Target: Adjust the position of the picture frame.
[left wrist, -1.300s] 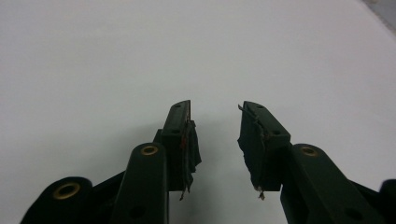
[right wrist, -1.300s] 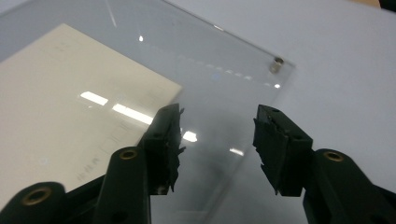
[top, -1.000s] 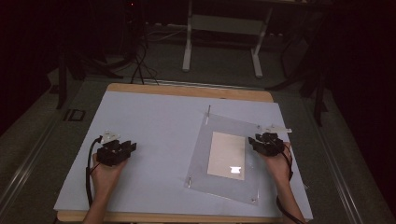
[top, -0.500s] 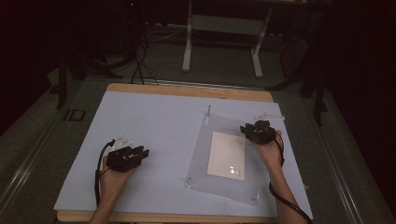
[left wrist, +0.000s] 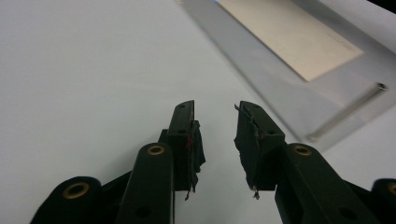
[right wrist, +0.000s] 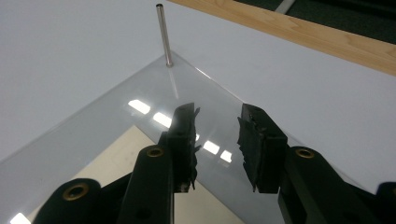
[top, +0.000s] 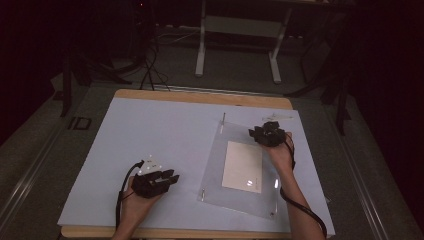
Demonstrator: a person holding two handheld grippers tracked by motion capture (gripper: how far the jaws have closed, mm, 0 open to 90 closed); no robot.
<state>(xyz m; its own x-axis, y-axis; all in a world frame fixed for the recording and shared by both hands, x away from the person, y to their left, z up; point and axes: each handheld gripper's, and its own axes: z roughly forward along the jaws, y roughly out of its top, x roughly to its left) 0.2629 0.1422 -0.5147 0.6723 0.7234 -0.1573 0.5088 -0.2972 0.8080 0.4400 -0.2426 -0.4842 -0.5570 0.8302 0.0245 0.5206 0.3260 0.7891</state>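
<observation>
Clear acrylic plate [top: 240, 172] lies flat on the white table sheet [top: 155, 135], right of centre, with a cream paper card [top: 242, 166] under or inside it; which of the two is hard to tell. Thin metal pins stand at its corners: far-left pin [right wrist: 163, 35] upright and sharp in the right gripper view, another pin [left wrist: 345, 112] seen foreshortened in the left gripper view. The plate's near edge is cut off in both gripper views.

Right gripper [top: 269, 135] hangs over the plate's far-right corner, jaws partly apart with nothing between them; they have just been closing. Compared with a second ago it sits farther up the plate's right edge.

Left gripper [top: 156, 182] is over bare sheet, left of the plate and apart from it, jaws partly apart and empty. It has come rightward toward the plate since the earlier frames. Glare spots blur the plate's surface.
</observation>
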